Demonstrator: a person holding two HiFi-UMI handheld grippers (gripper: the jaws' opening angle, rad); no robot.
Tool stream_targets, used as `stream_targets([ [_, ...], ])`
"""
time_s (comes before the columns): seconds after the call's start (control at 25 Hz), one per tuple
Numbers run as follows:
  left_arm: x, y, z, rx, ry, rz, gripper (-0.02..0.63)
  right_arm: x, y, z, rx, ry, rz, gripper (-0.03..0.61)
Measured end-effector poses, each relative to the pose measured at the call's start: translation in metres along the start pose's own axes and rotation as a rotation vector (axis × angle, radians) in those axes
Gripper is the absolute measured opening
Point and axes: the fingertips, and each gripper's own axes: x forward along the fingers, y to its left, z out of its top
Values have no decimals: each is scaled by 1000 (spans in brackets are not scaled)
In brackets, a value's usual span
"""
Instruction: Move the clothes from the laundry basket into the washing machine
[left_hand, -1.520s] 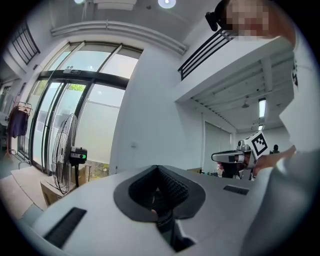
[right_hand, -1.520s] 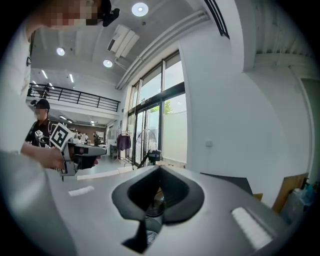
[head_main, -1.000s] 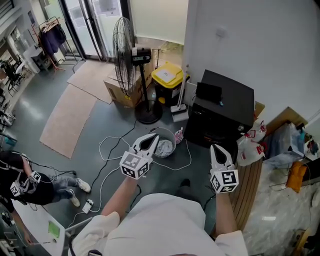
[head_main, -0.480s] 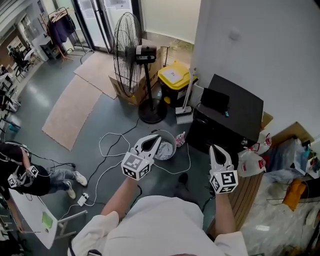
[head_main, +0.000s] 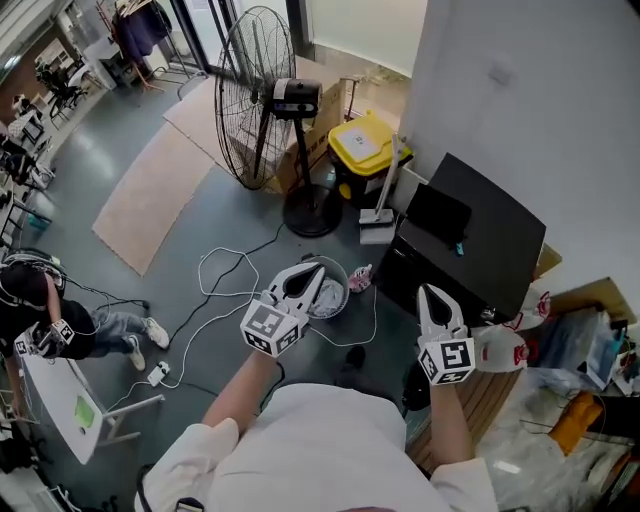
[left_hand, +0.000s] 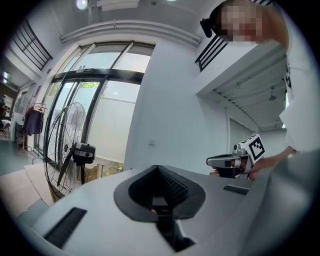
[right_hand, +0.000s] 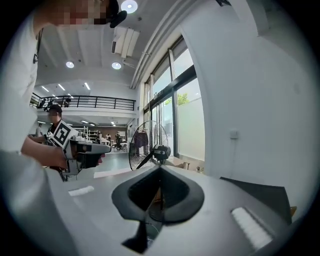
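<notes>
- Grey floor (head_main: 215, 225), with 2 beige mats (head_main: 150, 190) laid end to end.
- Plain white wall (head_main: 560, 90) on the right, carrying a small switch plate (head_main: 497, 72).
- Tall dark-framed glazing (left_hand: 95, 100) lets in daylight; round ceiling lights (right_hand: 129, 6) are lit.
- A pedestal fan (head_main: 258, 90) stands before a cardboard box (head_main: 325, 100), with a yellow-lidded bin (head_main: 365, 150) just beside it.
- White cables (head_main: 225, 290) loop across the floor.
- A railed mezzanine (right_hand: 85, 102) runs along the far end.

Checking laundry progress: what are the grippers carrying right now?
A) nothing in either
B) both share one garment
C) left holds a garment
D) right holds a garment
A: the left gripper and right gripper both have fingers together on nothing; the clothes lie in the laundry basket.
</notes>
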Motion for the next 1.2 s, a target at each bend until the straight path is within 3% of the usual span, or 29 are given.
stream_targets([
  [0.44,61,7,-8,-27,30,102,6,53,-62,-15,13,53,115,11],
  [0.88,75,49,-24,-28,51,131,6,97,-50,-33,20,76,165,11],
  [1.04,76,66,-30,26,56,109,6,117,-37,-38,13,70,148,11],
  [1.2,73,87,-49,12,88,70,6,137,-20,-48,29,86,141,11],
])
